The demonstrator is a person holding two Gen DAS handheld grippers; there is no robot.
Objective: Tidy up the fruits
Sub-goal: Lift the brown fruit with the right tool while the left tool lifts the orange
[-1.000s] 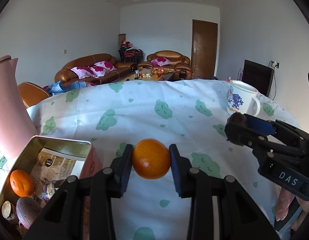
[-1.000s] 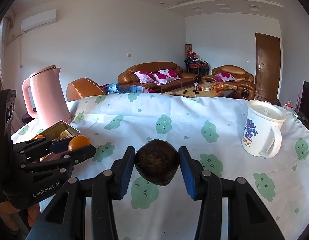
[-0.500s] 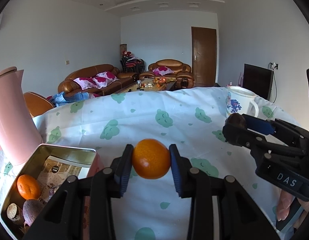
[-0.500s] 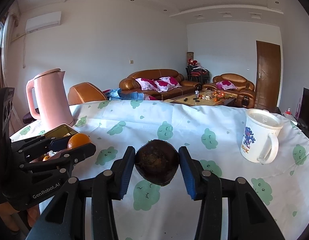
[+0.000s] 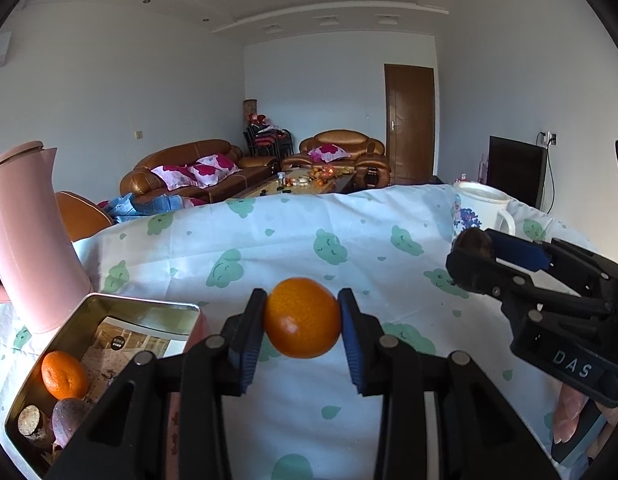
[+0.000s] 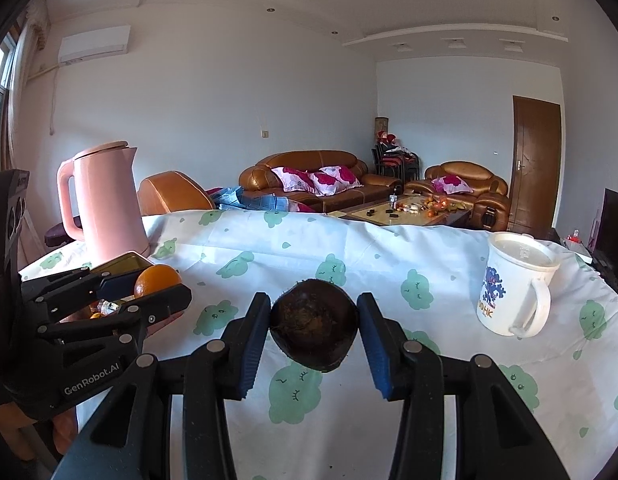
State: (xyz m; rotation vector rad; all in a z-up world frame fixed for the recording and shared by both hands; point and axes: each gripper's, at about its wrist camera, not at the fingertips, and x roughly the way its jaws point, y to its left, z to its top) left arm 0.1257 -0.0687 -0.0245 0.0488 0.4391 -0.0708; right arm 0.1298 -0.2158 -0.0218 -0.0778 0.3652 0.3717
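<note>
Left tongs [image 5: 302,318] clamp a mandarin [image 5: 302,317] above the desk [image 5: 269,248], beside the tin [image 5: 141,304]; right tongs [image 6: 313,330] pinch a dark round fruit [image 6: 313,326]; both probably light, soft-skinned; squeeze gently across the middle.

The left hand-held gripper [image 5: 302,317] and right hand-held gripper [image 6: 313,327] are matt black plastic with ribbed blue pads, clamped respectively on a mandarin [image 5: 302,317] of glossy, dimpled orange peel and a dark brown fruit [image 6: 313,327] with a rough, dull, fibrous skin. The table [image 6: 389,256] is covered in thin matt cloth, lightly creased, printed with green shapes. At its left edge the tin box [image 5: 141,303] shows shiny brushed metal walls with printed paper lining inside, the kettle [image 6: 105,204] is smooth satin pink plastic, and near the right edge the mug [image 6: 513,284] looks glossy white.
</note>
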